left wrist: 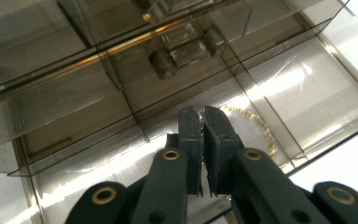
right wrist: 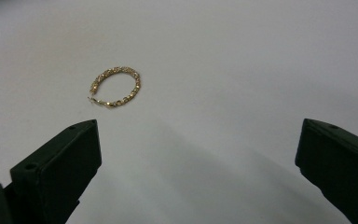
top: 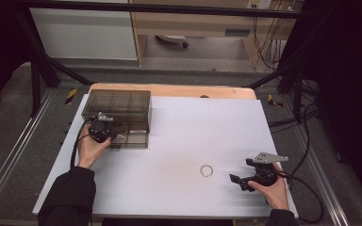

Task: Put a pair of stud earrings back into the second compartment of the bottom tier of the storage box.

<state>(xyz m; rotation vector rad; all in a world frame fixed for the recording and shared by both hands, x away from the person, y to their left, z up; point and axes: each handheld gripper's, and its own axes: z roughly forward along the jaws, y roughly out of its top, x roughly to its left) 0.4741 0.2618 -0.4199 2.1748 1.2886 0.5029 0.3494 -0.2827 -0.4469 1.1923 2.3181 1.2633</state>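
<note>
1. Over a front compartment of the smoky clear box, the left gripper pinches a gold hoop earring.
2. Near the bench's right front, the right gripper stands wide open, with a second gold hoop lying just beyond it.

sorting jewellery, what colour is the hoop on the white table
Gold, with a sparkly studded surface; the hoop shows best in the right gripper view.

Compartment box at table's far left, hoop earring lying near right
</note>
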